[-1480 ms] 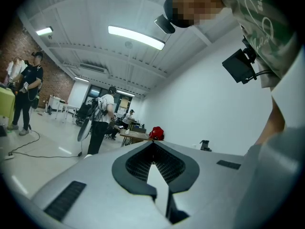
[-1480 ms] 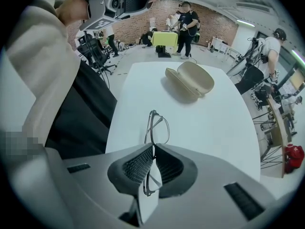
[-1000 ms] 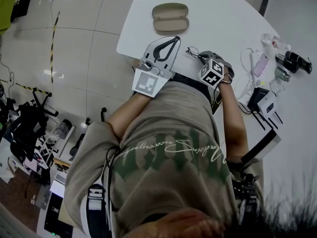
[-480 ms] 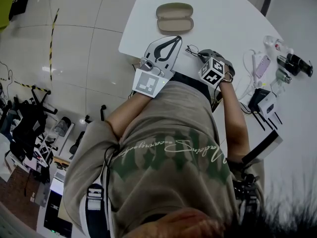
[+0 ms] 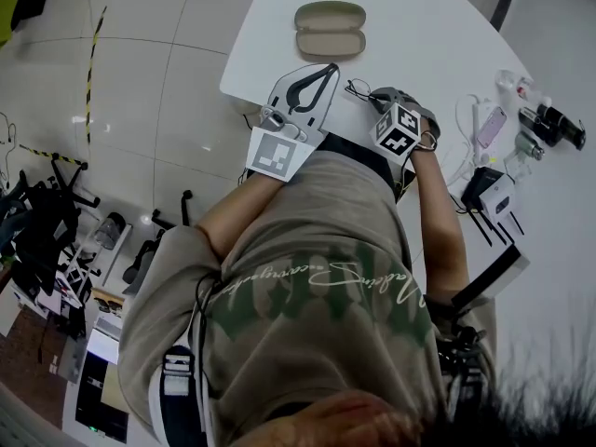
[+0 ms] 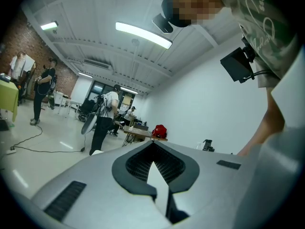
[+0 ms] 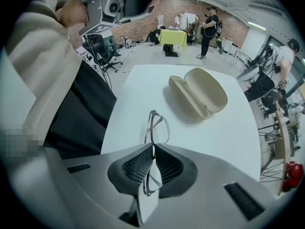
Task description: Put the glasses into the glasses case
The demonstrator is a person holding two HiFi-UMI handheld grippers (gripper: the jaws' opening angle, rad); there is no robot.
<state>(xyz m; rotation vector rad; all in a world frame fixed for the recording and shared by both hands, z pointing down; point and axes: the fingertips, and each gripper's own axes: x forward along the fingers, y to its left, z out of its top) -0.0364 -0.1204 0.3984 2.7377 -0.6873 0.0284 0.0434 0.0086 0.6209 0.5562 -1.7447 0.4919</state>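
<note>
Because the right hand-held gripper pinches the glasses only by a thin part of the frame, they could twist or slip loose on the way to the glasses case. The case lies open on the counter at about one o'clock beyond them. A harder squeeze might bend the frame. The glasses stand on edge near the counter's near rim. The right forearm reaches forward from the body. The left hand-held gripper, jaws pressed together on nothing, tilts up toward the room.
</note>
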